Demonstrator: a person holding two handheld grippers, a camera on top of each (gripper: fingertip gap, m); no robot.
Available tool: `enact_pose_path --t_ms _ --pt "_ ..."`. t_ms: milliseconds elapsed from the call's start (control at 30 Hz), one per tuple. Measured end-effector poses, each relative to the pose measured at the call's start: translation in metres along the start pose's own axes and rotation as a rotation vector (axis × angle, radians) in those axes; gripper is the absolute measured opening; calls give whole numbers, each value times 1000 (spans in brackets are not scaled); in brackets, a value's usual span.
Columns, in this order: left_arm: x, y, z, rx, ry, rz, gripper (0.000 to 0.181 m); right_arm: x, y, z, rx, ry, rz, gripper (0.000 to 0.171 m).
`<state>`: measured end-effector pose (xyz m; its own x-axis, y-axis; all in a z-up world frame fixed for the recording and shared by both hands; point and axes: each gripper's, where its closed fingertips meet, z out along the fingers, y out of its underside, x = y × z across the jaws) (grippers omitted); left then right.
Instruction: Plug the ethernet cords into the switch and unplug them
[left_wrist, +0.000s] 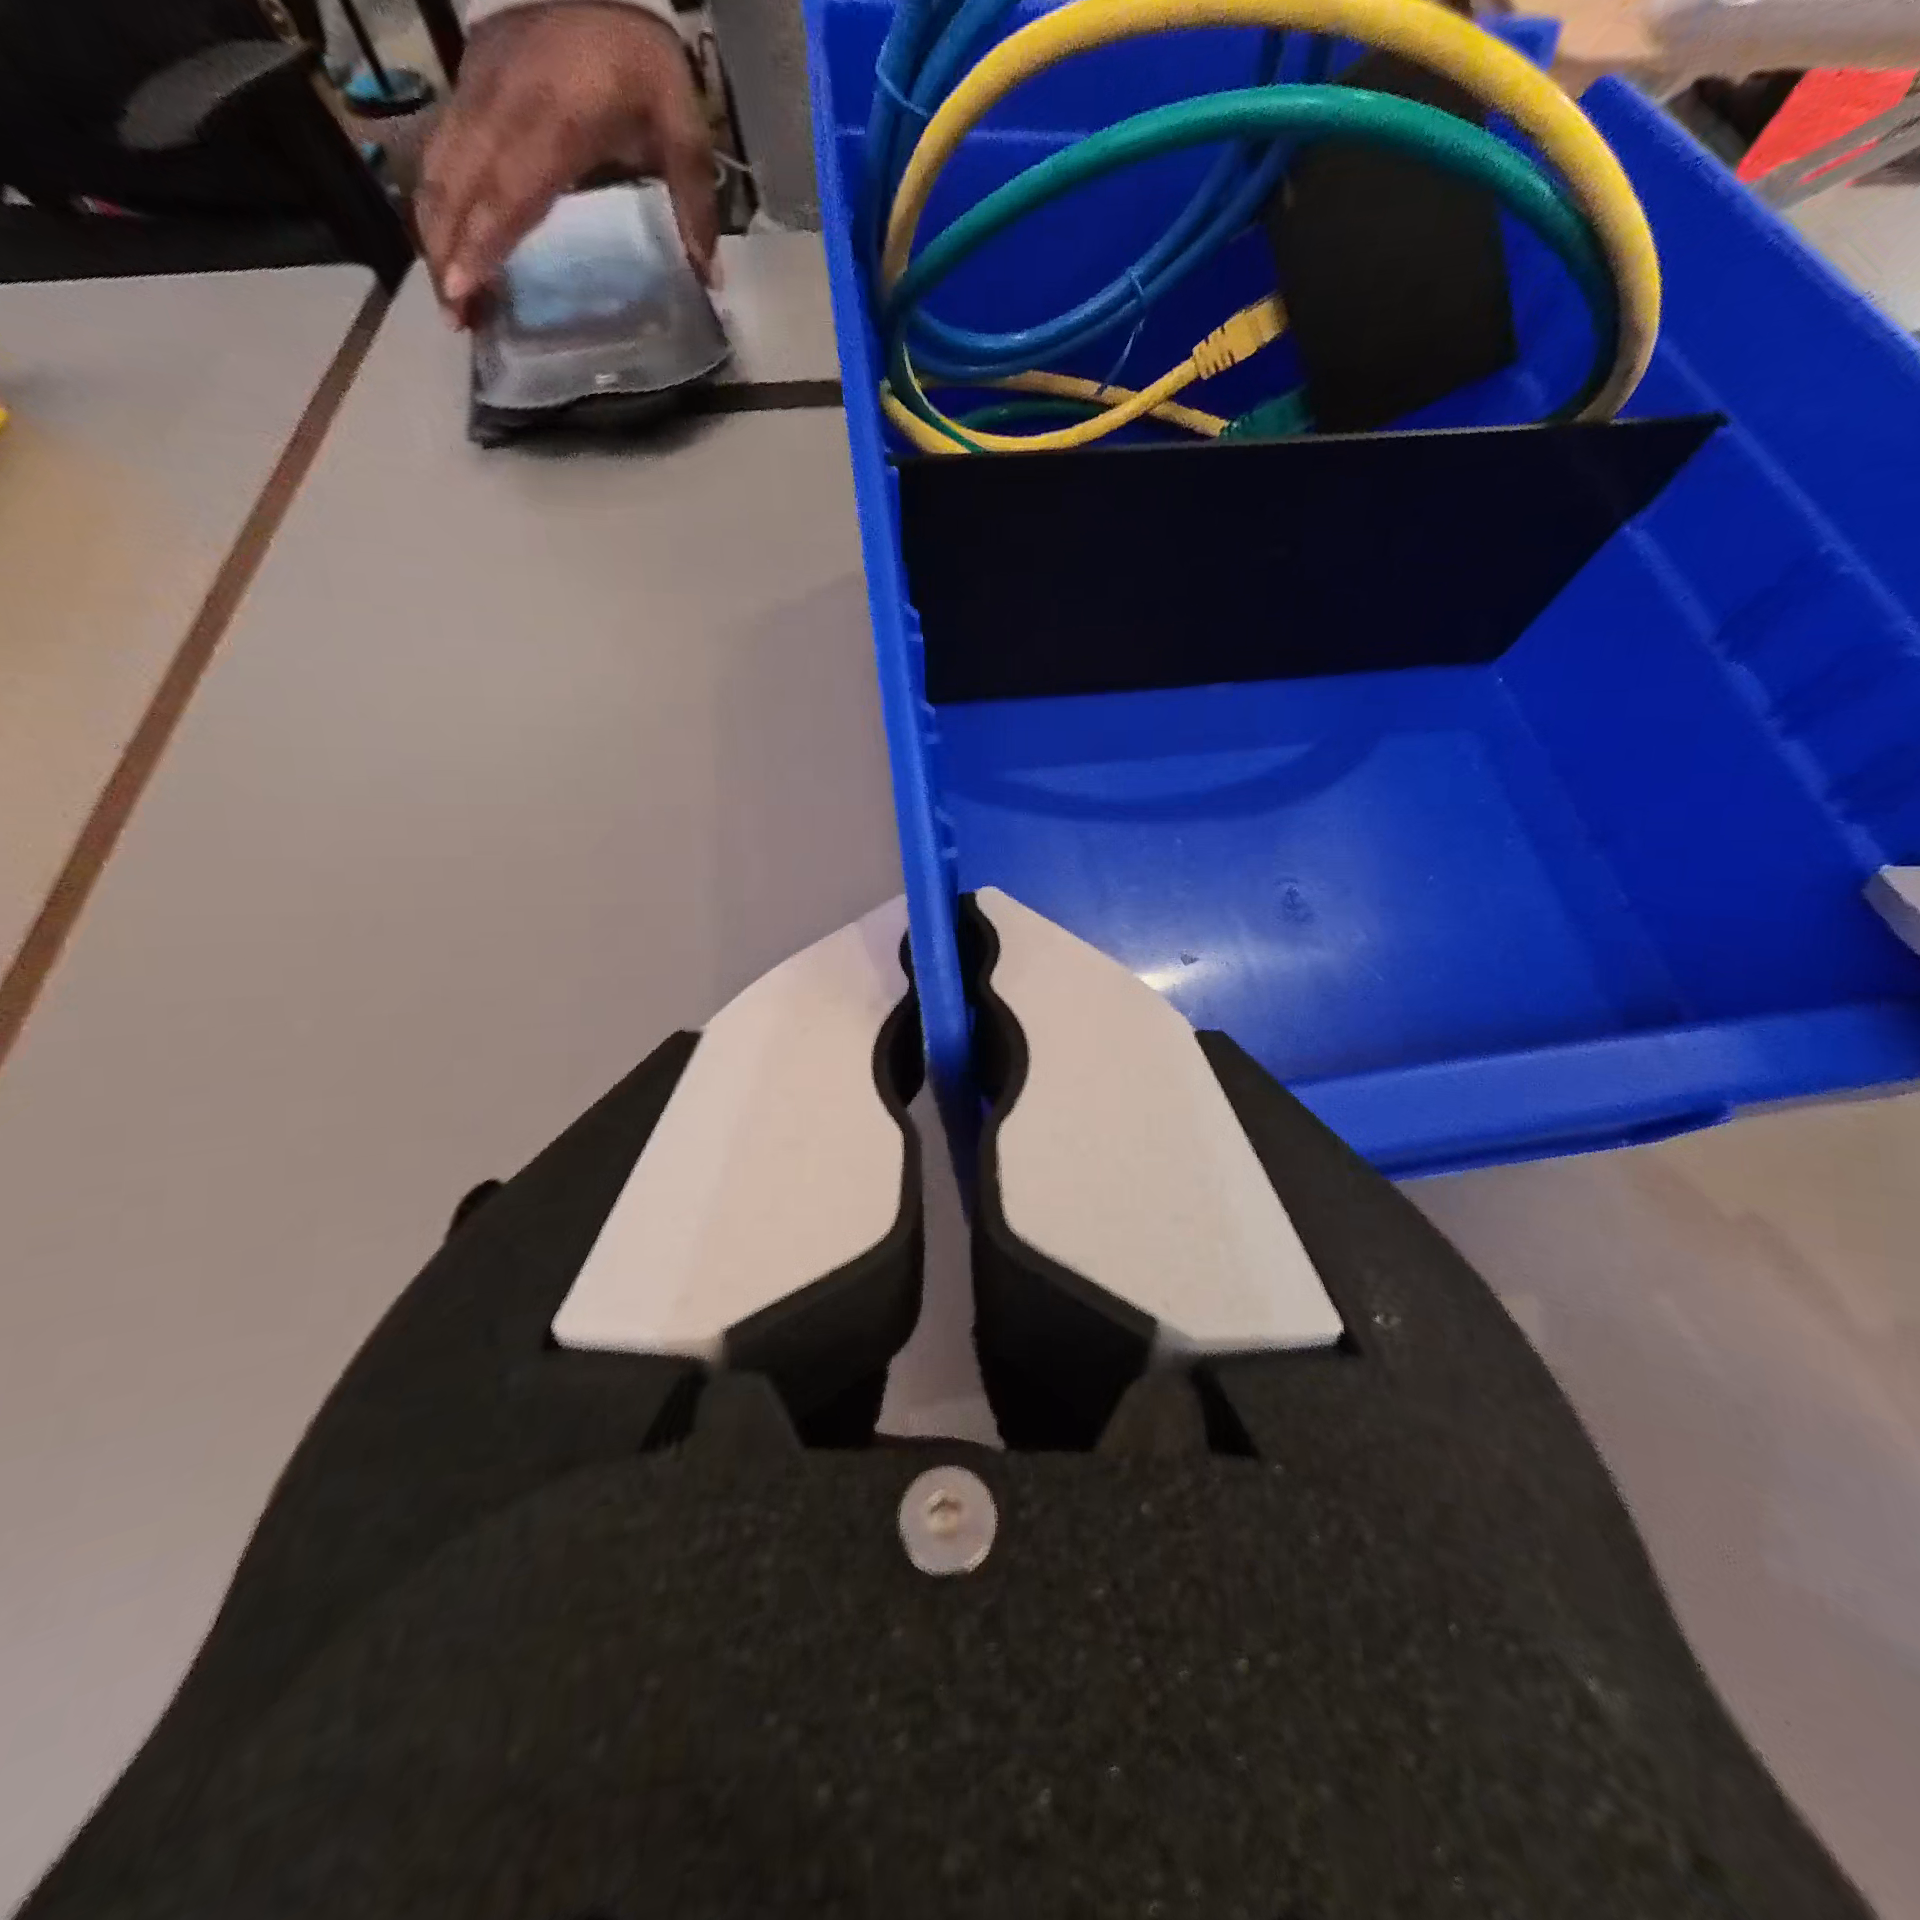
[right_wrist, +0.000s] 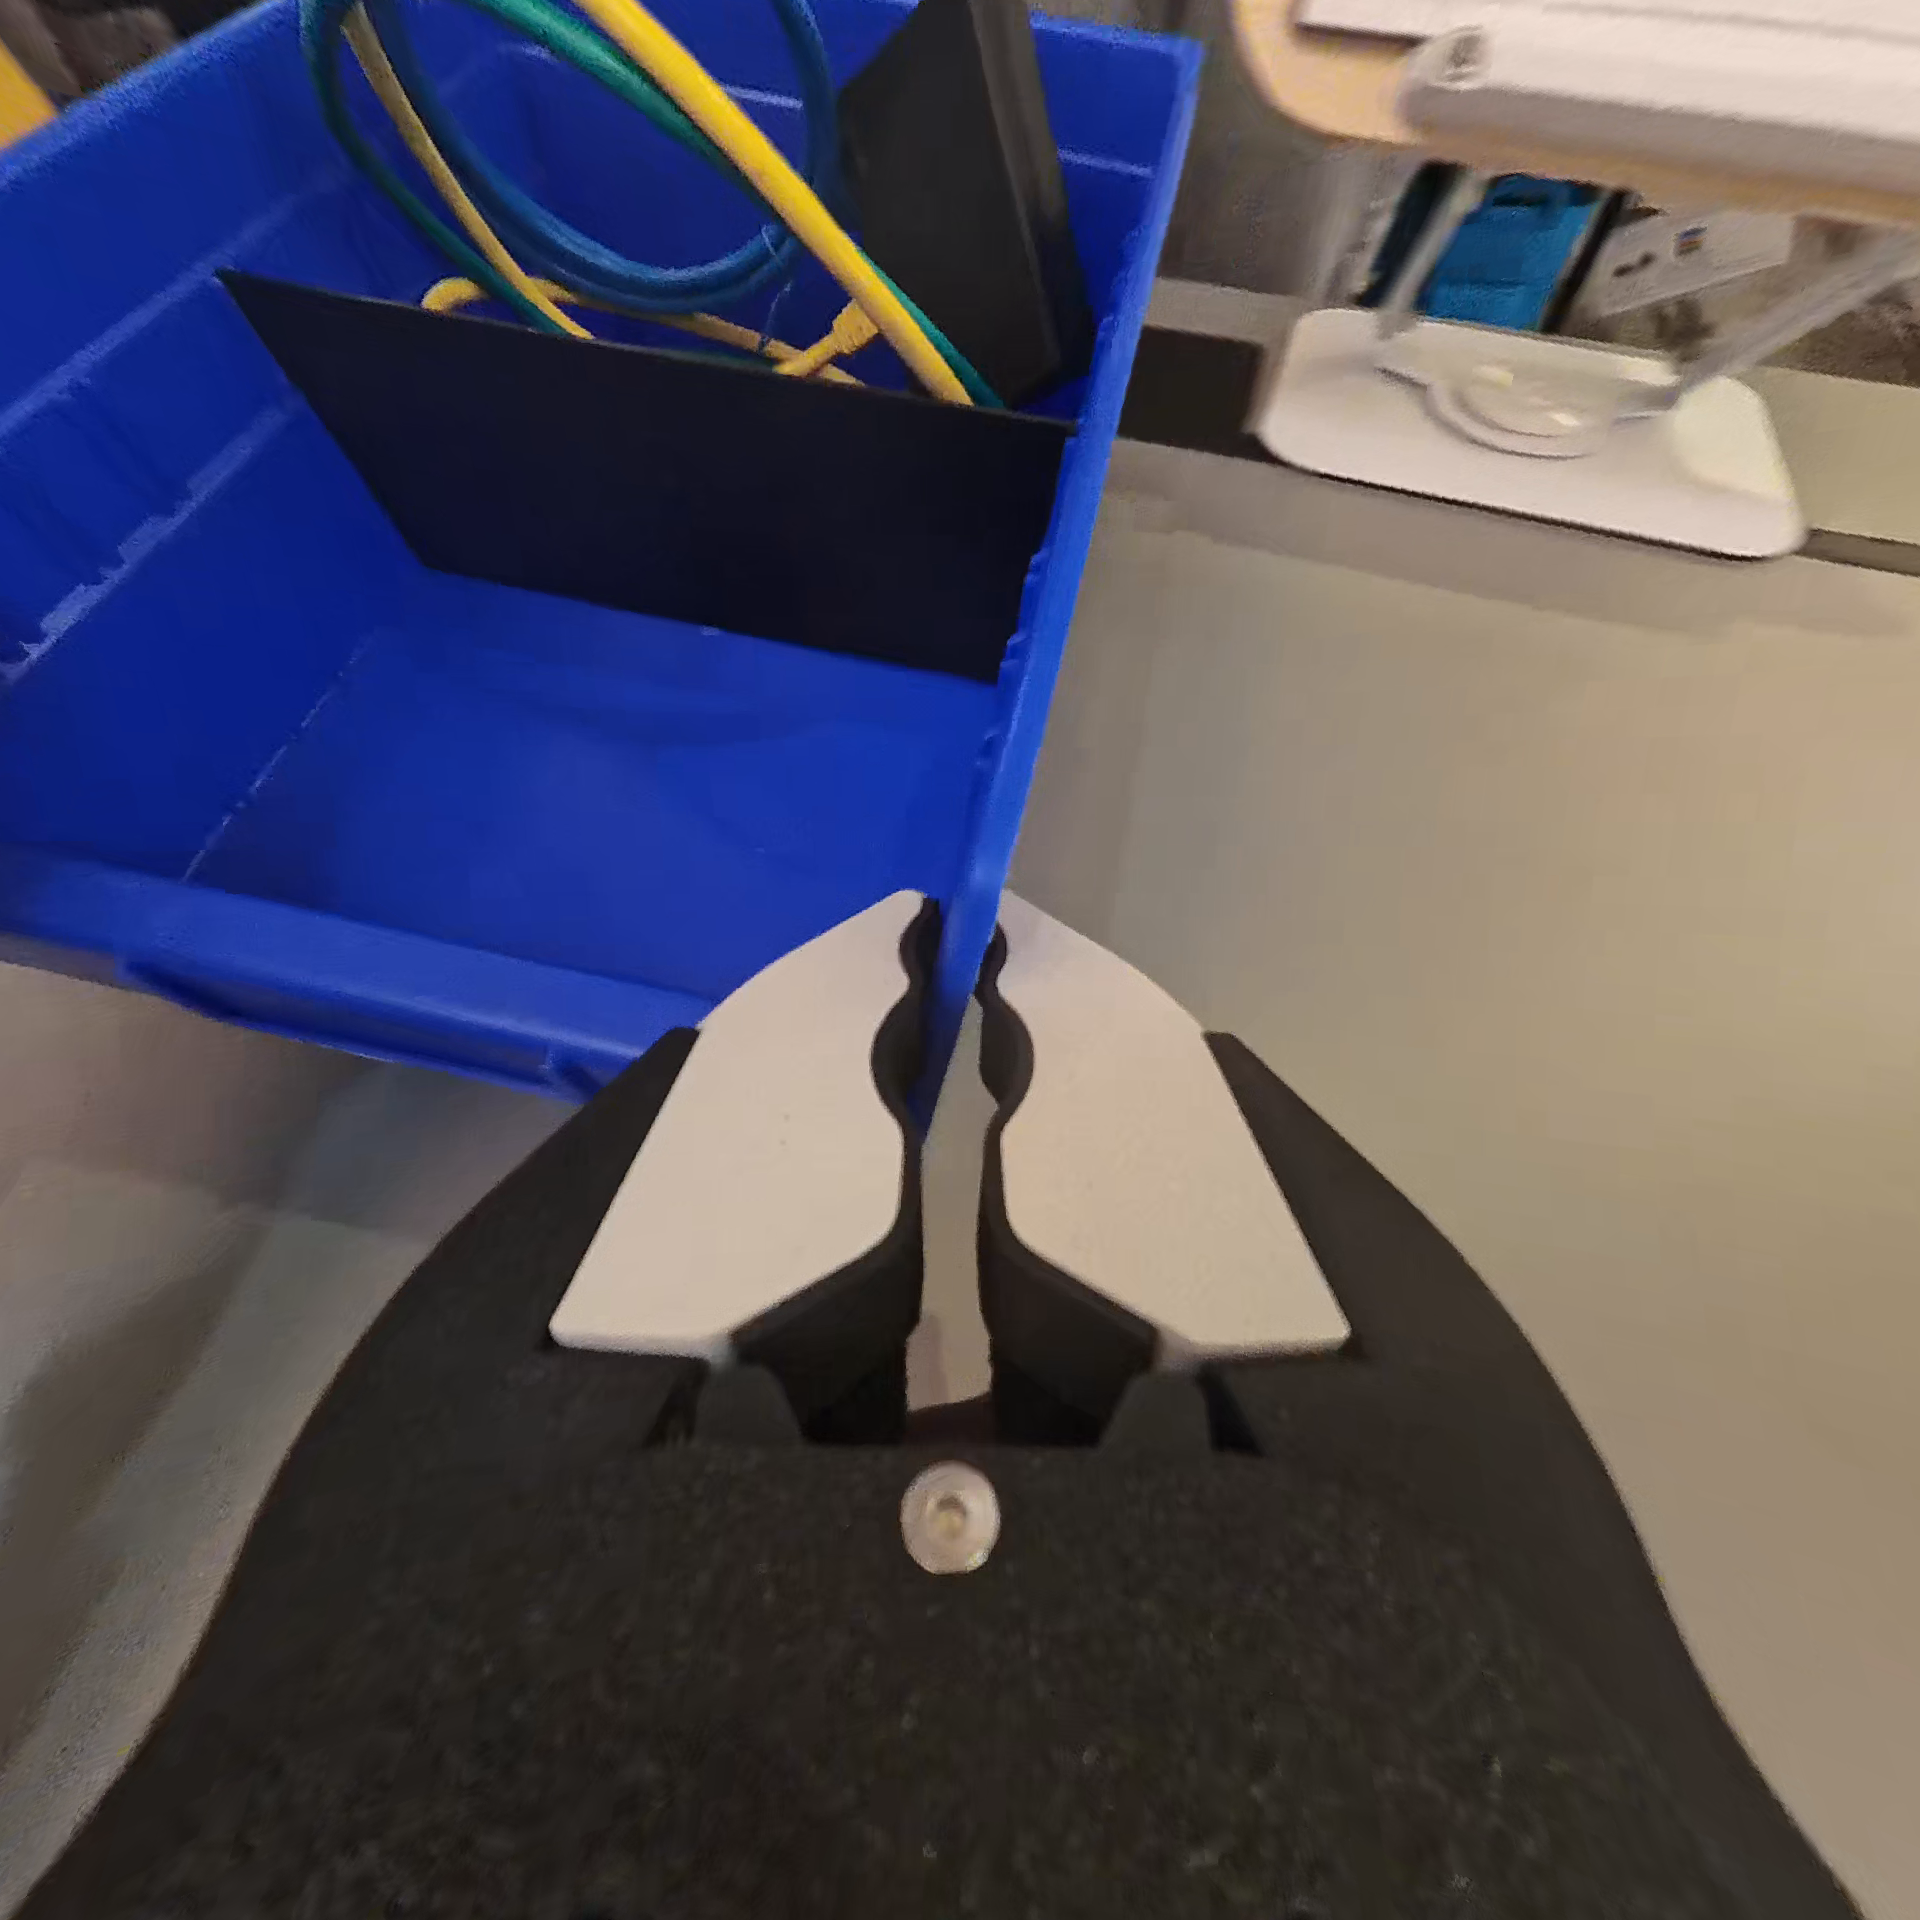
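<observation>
Nearest the lens in each wrist view, two grey-and-black fingers pinch a side wall of the blue bin (left_wrist: 1558, 831): the left gripper (left_wrist: 943, 935) clamps the bin's left wall close to its front corner, and the right gripper (right_wrist: 961, 935) clamps the right wall near the opposite front corner, one finger inside the wall and one outside in both cases. A black divider (left_wrist: 1247, 561) splits the bin crosswise; the front compartment holds nothing visible. Behind the divider lie the ethernet cords, a yellow cord (left_wrist: 1507, 94) and a green cord (left_wrist: 1351, 114) arching high above the rim, and a blue cord (left_wrist: 1039, 343) coiled lower, with a yellow plug (left_wrist: 1236, 338) visible among them. Leaning upright against the back compartment's right side is a black box, the switch (left_wrist: 1392, 301), with no cord seen entering it. The bin sits on a light grey tabletop (left_wrist: 520, 831). In the left wrist view, a person's hand (left_wrist: 561, 156) rests on a grey device (left_wrist: 597, 312) farther back on the tabletop. In the right wrist view, a white stand base (right_wrist: 1538, 447) sits beyond the bin.
</observation>
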<state>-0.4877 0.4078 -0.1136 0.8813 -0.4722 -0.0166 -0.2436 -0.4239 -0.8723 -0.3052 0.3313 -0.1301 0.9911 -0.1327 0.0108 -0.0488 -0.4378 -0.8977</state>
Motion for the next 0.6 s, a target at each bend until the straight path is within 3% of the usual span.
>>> enact_pose_path --t_ms 200,300,467,600 --pt "-74 23 -3 -33 -52 -32 2 -79 12 21 -40 -43 -47 6" --pt "-94 42 5 -82 -41 -76 2 -100 19 24 -42 -80 -91 9" --pt "-111 43 3 -62 -38 -266 5 -126 23 16 -70 -187 -149 16" --pt "-97 18 -14 86 116 -407 38 -123 22 -4 -79 -353 -216 20"
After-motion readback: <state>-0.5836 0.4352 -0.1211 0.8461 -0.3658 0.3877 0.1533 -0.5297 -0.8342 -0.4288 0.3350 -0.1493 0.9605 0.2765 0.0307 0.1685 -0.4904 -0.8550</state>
